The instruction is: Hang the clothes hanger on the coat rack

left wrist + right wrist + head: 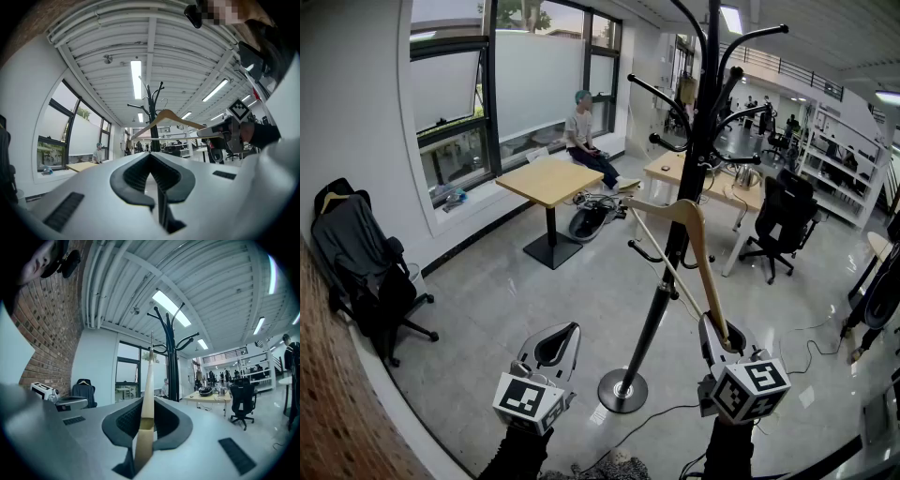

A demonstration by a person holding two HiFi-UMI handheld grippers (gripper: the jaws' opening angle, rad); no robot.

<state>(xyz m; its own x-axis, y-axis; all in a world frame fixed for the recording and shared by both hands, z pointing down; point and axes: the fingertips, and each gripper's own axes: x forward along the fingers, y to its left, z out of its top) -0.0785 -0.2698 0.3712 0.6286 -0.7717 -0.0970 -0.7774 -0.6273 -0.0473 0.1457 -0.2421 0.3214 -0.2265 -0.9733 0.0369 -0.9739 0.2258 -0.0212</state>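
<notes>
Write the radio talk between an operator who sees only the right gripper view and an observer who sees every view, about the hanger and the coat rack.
Operator: The hanger looks edge-on from here. Where is it gripped?
Observer: The right gripper holds the end of one arm; the rest slants up across the pole of the coat rack.
Operator: Is the other gripper free?
Observer: Yes, the left gripper has its fingers shut with nothing between them.

The coat rack is cut off at the head view's top edge. The hanger has its hook lost against the rack
</notes>
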